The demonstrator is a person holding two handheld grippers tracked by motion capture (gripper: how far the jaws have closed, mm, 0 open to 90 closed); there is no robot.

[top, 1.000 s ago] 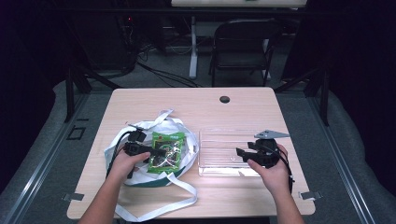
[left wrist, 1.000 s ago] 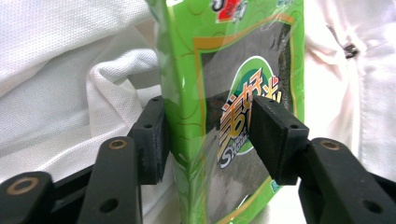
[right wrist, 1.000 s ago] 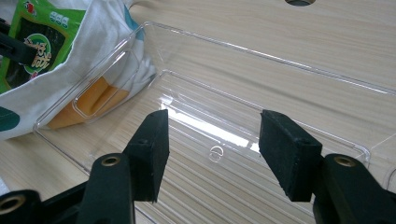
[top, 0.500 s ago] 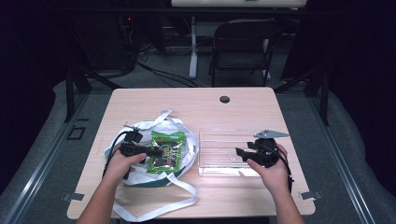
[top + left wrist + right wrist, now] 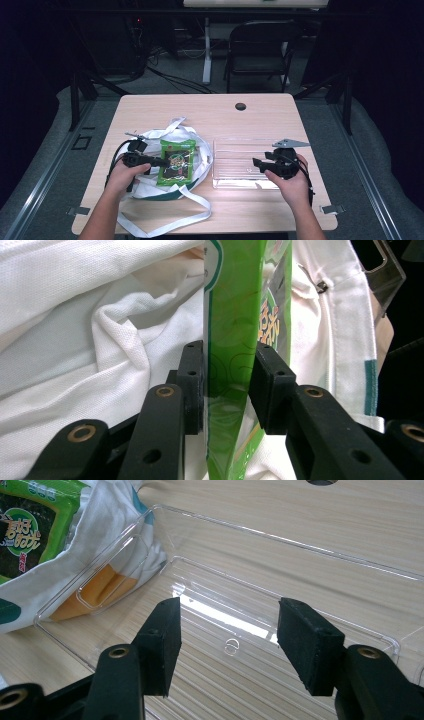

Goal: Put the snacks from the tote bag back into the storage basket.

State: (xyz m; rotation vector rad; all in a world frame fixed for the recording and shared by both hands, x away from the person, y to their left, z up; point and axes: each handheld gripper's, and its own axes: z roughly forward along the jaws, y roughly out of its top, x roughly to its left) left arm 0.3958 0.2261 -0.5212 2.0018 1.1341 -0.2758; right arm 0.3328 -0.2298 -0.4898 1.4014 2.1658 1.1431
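Observation:
A green snack packet (image 5: pixel 176 161) lies on a white cloth bag (image 5: pixel 150 187) with long straps at the table's left. My left gripper (image 5: pixel 161 161) reaches in from the left and is shut on the packet's left edge. In the left gripper view the green packet (image 5: pixel 232 315) stands edge-on between both pads (image 5: pixel 192 385), with white bag fabric (image 5: pixel 100 330) behind it. My right gripper (image 5: pixel 256 162) is open, pointing left over the near end of a clear plastic tray (image 5: pixel 240 150). In the right gripper view, its jaws (image 5: pixel 227 615) frame the tray's floor (image 5: pixel 240 645), which holds nothing.
The bag's straps (image 5: pixel 170 222) trail toward the front edge of the wooden table (image 5: pixel 210 107). A dark round hole (image 5: pixel 240 106) sits near the table's far edge. A folding chair (image 5: pixel 260 55) and cables are on the floor beyond.
My left hand and gripper have slid slightly to the left along the packet's edge. The right gripper and tray have stayed in place.

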